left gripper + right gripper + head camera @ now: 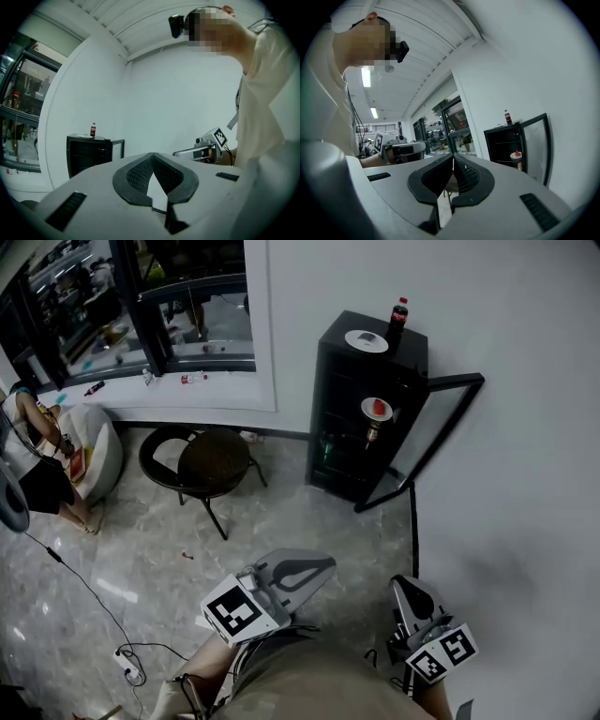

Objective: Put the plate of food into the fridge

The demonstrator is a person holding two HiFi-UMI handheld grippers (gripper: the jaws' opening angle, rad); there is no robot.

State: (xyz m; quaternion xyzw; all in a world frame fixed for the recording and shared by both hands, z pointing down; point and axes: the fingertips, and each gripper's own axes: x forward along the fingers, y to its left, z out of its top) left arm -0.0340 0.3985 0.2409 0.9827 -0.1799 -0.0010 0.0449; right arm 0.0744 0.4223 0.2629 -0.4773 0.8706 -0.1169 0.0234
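Observation:
A black mini fridge (356, 418) stands against the white wall with its glass door (441, 423) swung open to the right. The plate of red food (377, 409) rests on a shelf inside, above a can; the right gripper view also shows this plate (516, 155). On the fridge top are an empty plate (366, 340) and a cola bottle (398, 313). My left gripper (324, 564) and right gripper (401, 583) are both shut and empty. They are held close to my body, well back from the fridge. Each gripper view shows closed jaws: left gripper (153, 155), right gripper (453, 157).
A round dark stool (211, 460) stands left of the fridge. Further left are a white beanbag (98, 451) and a person (37, 460). A power strip (127, 667) with its cable lies on the marble floor at lower left. Windows run along the back wall.

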